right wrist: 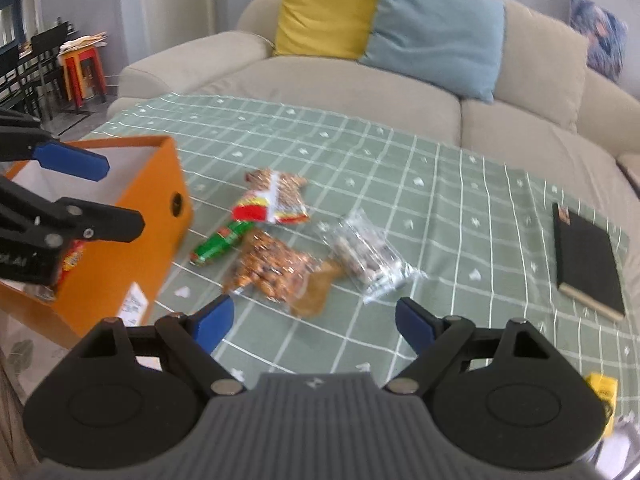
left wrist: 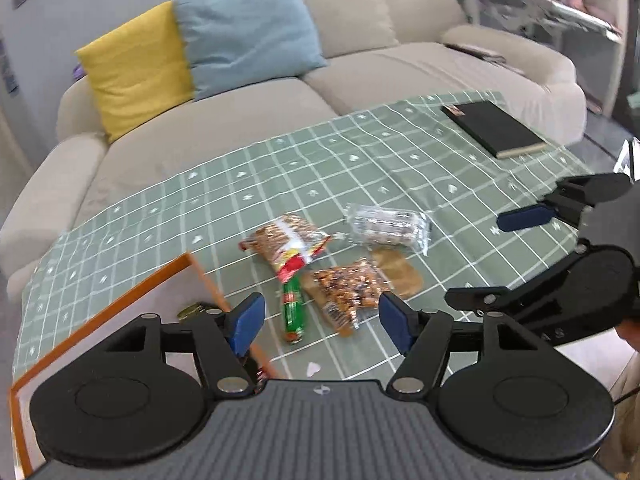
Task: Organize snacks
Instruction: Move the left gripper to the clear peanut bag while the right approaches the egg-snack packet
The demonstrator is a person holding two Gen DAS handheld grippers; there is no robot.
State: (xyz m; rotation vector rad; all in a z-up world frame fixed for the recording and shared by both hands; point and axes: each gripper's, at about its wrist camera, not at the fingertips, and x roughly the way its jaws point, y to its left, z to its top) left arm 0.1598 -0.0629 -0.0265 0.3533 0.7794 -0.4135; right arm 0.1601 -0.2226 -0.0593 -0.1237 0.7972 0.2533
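Snack packets lie loose on the green checked counter (right wrist: 460, 184) — both grippers empty.

Left gripper (left wrist: 320, 322) and right gripper (right wrist: 314, 322): jaws spread wide, nothing held. Clustered beside the orange cardboard box (right wrist: 132, 248): a red-yellow printed snack bag (right wrist: 274, 200), a green wrapped stick (right wrist: 218, 244), a clear bag of orange-brown snacks (right wrist: 272, 266) and a clear crinkly packet of nuts (right wrist: 368, 254) — some overlapping. A black book (right wrist: 586, 258) is seen well apart.
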